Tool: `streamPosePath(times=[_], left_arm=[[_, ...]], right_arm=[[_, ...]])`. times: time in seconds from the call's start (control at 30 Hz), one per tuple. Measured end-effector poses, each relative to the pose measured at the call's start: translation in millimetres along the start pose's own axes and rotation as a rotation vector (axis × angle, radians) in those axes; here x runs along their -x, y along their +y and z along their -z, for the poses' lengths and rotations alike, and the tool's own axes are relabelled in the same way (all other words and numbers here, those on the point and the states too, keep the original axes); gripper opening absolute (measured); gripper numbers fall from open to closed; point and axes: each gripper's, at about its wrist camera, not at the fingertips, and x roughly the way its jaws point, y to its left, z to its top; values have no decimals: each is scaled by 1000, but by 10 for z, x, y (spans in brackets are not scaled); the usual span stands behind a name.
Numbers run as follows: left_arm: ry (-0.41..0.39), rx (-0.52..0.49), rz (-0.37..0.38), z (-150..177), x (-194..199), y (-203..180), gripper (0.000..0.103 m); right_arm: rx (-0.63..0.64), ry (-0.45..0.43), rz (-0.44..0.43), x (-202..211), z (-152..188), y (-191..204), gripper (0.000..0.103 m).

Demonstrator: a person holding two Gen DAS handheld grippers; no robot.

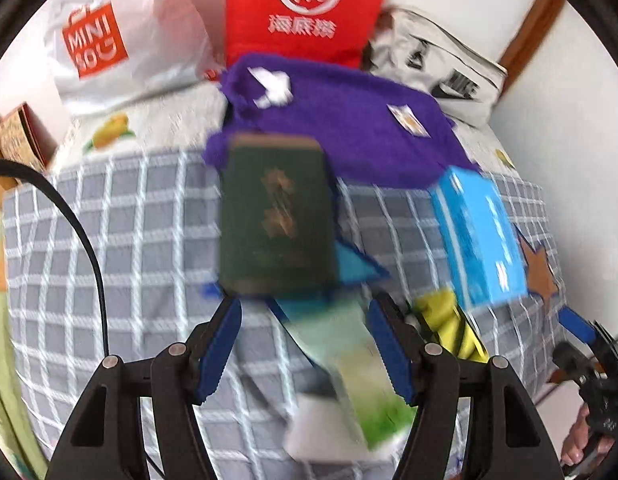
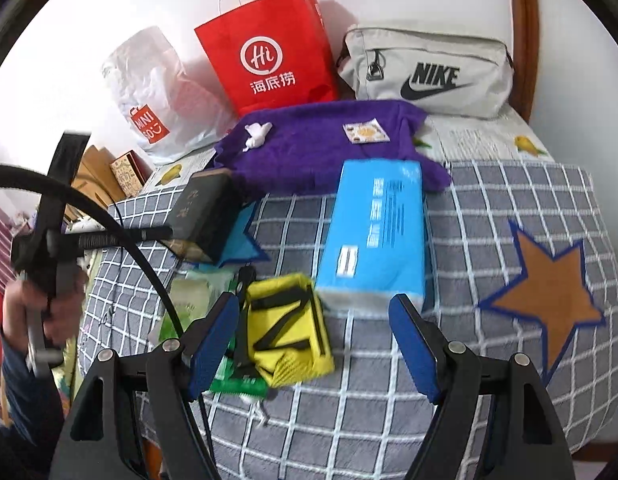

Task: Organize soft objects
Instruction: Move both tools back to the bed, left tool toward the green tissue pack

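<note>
A purple towel [image 2: 325, 148] lies at the back of the checked bed cover [image 2: 489, 264], also in the left wrist view [image 1: 349, 128]. A blue tissue pack [image 2: 375, 232] lies in front of it [image 1: 479, 236]. A yellow pouch [image 2: 287, 330] sits just ahead of my right gripper [image 2: 313, 340], which is open and empty. A green-white wipes pack [image 1: 349, 376] lies between the open fingers of my left gripper [image 1: 305, 344]. A dark green book [image 1: 277, 216] lies beyond it, also in the right wrist view [image 2: 203, 216].
A red paper bag [image 2: 269, 48], a white Miniso plastic bag [image 2: 157, 96] and a grey Nike pouch [image 2: 425, 72] stand against the wall behind the towel. Cardboard boxes [image 2: 109, 172] sit left of the bed. A black cable [image 1: 81, 232] crosses the left side.
</note>
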Motion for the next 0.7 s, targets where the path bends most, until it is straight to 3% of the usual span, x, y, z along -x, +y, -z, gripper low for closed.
streamPosePath(times=[0.1, 0.27, 0.43, 0.7], left_arm=[[15, -3, 23, 235, -70, -140, 70], [20, -43, -28, 494, -159, -377, 71], [32, -92, -94, 560, -292, -527, 72], [35, -120, -99, 654, -197, -633, 76]], right_arm=[[-2, 8, 4, 24, 136, 12, 77], [-2, 9, -13, 96, 346, -6, 77], [-31, 20, -39, 80, 502, -86, 77], [-64, 22, -36, 74, 626, -188, 77]])
